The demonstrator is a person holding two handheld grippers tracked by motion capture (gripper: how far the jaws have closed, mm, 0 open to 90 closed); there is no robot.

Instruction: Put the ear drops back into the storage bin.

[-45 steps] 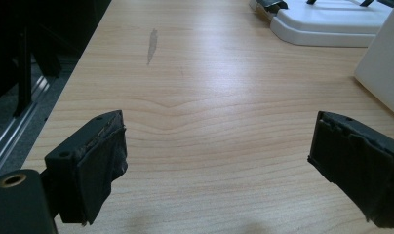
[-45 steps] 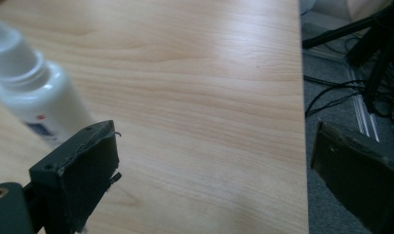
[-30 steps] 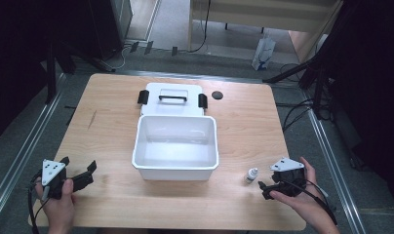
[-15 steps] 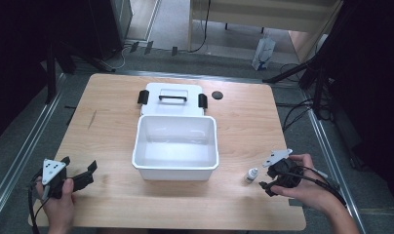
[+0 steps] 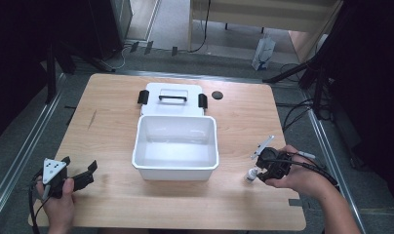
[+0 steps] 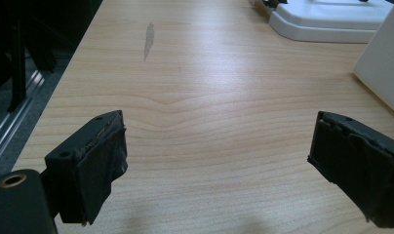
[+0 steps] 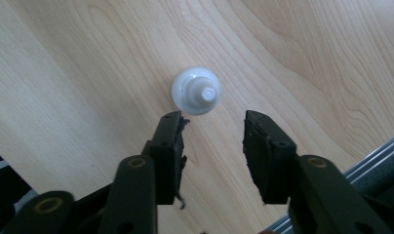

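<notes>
right jaws narrowing above small white bottle

the right gripper [image 5: 257, 174] is hovering over the small white bottle [image 5: 252, 174], which is standing upright on the worktop [image 5: 112, 122] near its right front, just right of the open white bin [image 5: 175, 168]. in the right gripper view the bottle [image 7: 197, 91] is sitting just beyond the jaw tips, not between them. the jaws have just been closing and are standing partly apart, gripping nothing. the left gripper [image 5: 80, 176] is resting low at the left front of the worktop, jaws spread wide over bare wood. the bin's lid [image 5: 171, 92] is lying flat behind the bin, with a small black disc [image 5: 217, 94] beside it.
</notes>
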